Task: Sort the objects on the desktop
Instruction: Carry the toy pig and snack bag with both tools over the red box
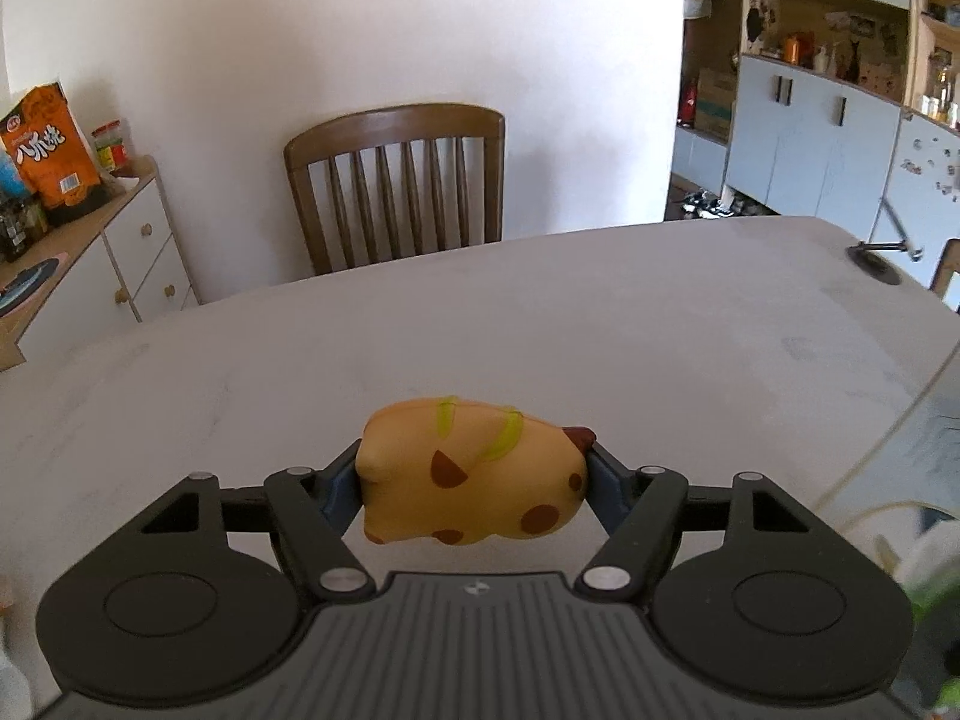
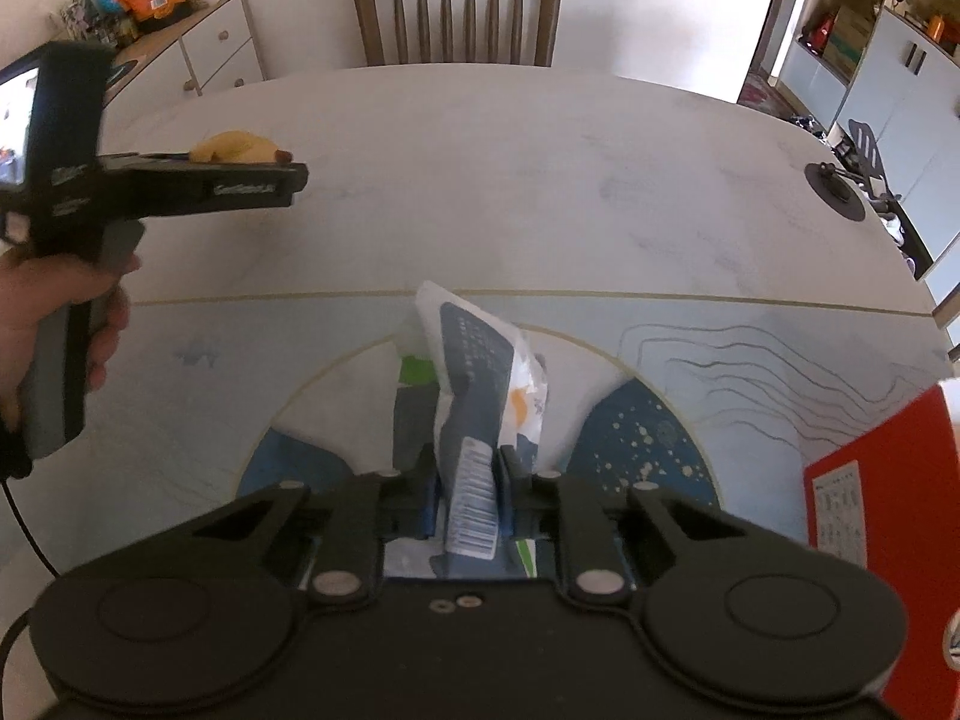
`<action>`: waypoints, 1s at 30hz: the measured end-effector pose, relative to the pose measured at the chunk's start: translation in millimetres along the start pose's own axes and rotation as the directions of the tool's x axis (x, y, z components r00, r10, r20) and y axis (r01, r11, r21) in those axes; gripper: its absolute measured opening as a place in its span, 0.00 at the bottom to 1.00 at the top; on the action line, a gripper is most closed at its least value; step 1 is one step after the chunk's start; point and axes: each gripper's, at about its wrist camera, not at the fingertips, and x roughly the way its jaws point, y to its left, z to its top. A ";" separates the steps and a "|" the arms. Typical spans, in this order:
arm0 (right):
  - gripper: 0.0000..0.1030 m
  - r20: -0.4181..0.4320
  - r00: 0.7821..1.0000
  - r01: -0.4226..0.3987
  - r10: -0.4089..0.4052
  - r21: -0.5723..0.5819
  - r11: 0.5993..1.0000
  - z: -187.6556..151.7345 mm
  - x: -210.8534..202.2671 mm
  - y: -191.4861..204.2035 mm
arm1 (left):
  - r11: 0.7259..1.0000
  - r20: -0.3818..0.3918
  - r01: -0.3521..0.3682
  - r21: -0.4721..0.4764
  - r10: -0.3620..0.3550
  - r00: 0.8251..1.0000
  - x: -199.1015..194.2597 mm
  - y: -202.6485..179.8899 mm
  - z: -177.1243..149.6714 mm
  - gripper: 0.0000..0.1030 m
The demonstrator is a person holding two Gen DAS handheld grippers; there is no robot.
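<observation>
Soft, even daylight, strong fisheye bending at edges, slight blur near corners

Far tabletop [image 2: 540, 180] bare, passable; black round base [image 2: 837, 189] at right edge; red book [image 2: 888, 480] near right.

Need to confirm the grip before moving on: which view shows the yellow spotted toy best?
The left wrist view: the yellow spotted toy fills the centre, clamped in the left gripper. The right wrist view shows only its top edge behind the gripper, seen side-on.
</observation>
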 end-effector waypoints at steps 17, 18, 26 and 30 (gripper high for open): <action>0.15 0.048 0.999 -0.019 0.017 0.032 0.999 -26.4 -46.3 -9.8 | 0.997 0.000 0.072 0.017 -0.072 0.997 -100.3 -33.6 -17.0 0.70; 0.15 0.053 0.998 -0.021 0.019 0.036 0.999 -28.4 -50.5 -10.7 | 0.997 0.001 0.077 0.021 -0.077 0.997 -105.5 -36.4 -18.3 0.70; 0.15 0.083 0.996 -0.041 0.036 0.059 0.997 -42.9 -75.7 -17.9 | 0.995 0.000 0.096 0.038 -0.096 0.995 -139.4 -54.8 -23.8 0.70; 0.15 0.089 0.995 -0.050 0.043 0.073 0.996 -52.6 -85.6 -23.0 | 0.992 -0.010 0.113 0.055 -0.112 0.994 -154.7 -67.9 -30.0 0.70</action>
